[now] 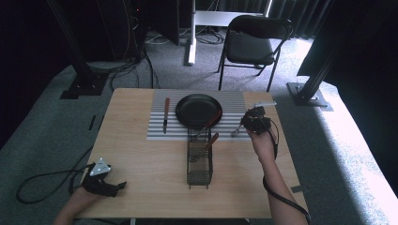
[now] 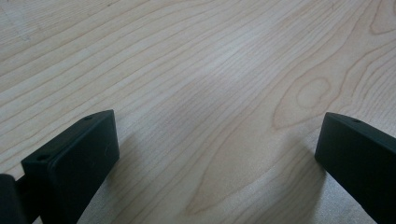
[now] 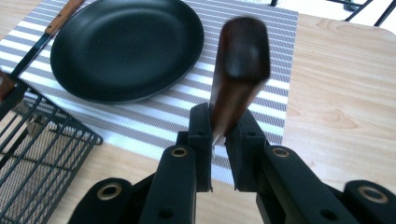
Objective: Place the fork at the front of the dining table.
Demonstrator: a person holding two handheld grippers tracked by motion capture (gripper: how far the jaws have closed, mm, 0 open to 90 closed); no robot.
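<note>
My right gripper hovers over the right end of the striped placemat, shut on a wooden-handled fork whose tines point down-left. In the right gripper view the jaws pinch the brown handle, which stands up between them. The black plate lies just beyond on the mat. My left gripper rests near the table's front left corner. Its jaws are spread wide over bare wood, with nothing between them.
A black wire basket stands mid-table holding wooden-handled utensils. A knife lies on the mat left of the plate. A folding chair and frame posts stand beyond the table's far edge.
</note>
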